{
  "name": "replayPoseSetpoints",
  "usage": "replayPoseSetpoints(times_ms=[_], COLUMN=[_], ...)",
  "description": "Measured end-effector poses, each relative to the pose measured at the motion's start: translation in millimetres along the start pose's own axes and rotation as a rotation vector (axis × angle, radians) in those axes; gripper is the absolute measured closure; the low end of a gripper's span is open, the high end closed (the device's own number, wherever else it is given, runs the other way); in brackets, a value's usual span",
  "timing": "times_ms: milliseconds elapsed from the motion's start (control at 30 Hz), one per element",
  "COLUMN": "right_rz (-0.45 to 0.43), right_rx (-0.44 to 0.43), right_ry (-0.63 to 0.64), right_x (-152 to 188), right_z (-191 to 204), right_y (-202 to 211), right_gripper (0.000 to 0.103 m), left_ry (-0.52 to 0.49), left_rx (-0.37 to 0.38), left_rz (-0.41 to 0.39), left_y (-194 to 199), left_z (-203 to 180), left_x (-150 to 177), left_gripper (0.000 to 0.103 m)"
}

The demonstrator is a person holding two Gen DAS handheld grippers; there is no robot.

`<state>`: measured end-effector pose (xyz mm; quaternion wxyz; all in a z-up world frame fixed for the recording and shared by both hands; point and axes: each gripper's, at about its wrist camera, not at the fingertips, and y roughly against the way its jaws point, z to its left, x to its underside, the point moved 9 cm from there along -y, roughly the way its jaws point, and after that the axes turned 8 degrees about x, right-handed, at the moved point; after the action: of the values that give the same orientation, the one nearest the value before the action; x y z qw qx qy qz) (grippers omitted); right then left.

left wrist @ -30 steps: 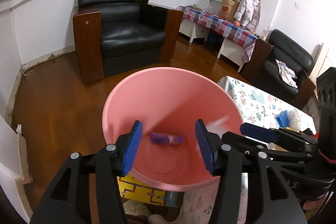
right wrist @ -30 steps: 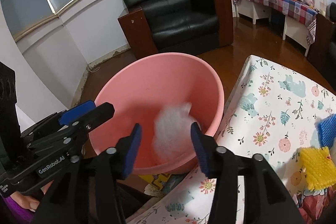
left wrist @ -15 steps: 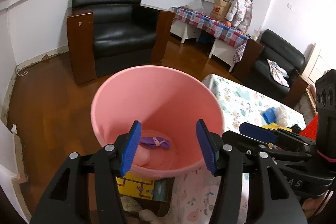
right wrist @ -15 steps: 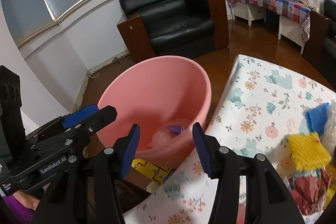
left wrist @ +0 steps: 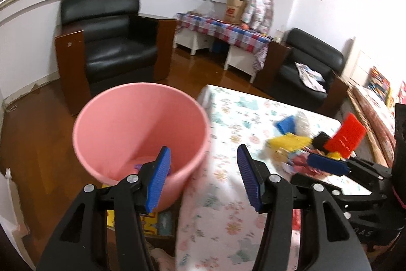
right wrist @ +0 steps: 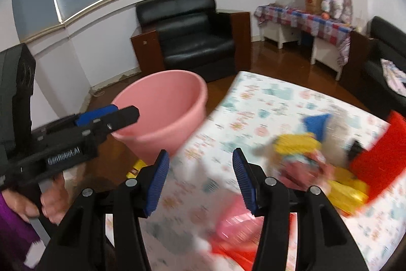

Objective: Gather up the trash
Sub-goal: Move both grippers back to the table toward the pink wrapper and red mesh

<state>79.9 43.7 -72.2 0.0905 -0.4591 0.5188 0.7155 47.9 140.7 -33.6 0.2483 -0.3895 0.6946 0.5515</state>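
Note:
A pink bucket (left wrist: 132, 128) (right wrist: 165, 113) stands on the floor at the left end of a table with a floral cloth (left wrist: 236, 118) (right wrist: 253, 118); a purple scrap (left wrist: 138, 166) lies at its bottom. My left gripper (left wrist: 203, 175) is open and empty, straddling the bucket's right rim and the table edge. My right gripper (right wrist: 199, 178) is open and empty above the cloth. Trash is piled to the right on the table: a yellow piece (left wrist: 289, 141) (right wrist: 297, 142), a blue piece (left wrist: 285, 125) (right wrist: 317, 122), a red piece (left wrist: 346, 135) (right wrist: 378, 164) and a pink wrapper (right wrist: 236, 222).
A black armchair (left wrist: 109, 42) (right wrist: 192, 37) stands behind the bucket on the wooden floor. A checked-cloth side table (left wrist: 223, 32) and a second black chair (left wrist: 307, 62) sit at the back right. A hand (right wrist: 50, 197) holds the left gripper's handle.
Both grippers have swung right, away from the bucket and over the table. The white fluff seen between the right fingers a second ago has dropped into the bucket. The trash pile has come into view.

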Motion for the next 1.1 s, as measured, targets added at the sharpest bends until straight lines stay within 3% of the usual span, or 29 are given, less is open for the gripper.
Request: replayPoseSetpoints(times_ms=[300,633,833,967,1100], right_rz=[0.028,0.035,0.036,0.009,-0.024], right_rx=[0.108,0.136,0.13,0.157,0.17], right_ry=[-0.085,-0.195,-0.227,-0.246,-0.262], right_x=[57.5,78.8,84.0,83.1,78.0], right_z=[-74.0,-119.3,-128.2,-136.2,-144.4], right_y=[41.8,56.3,55.3,61.7,65.7], right_gripper=[0.051,0.051,0.051,0.051,0.051], left_ry=[-0.087,-0.136,-0.195,-0.192,-0.189], left_rx=[0.116,0.268,0.251,0.231,0.237], left_rz=[0.071,0.255,0.286,0.297,0.306], left_y=[-11.1,-29.2,-38.8,-45.8,-49.4], left_z=[-58.8,-107.5,-120.0,-117.9,-119.5], left_x=[23.9,77.2,88.4,88.9,88.8], left_gripper=[0.048,0.048,0.049,0.07,0.084])
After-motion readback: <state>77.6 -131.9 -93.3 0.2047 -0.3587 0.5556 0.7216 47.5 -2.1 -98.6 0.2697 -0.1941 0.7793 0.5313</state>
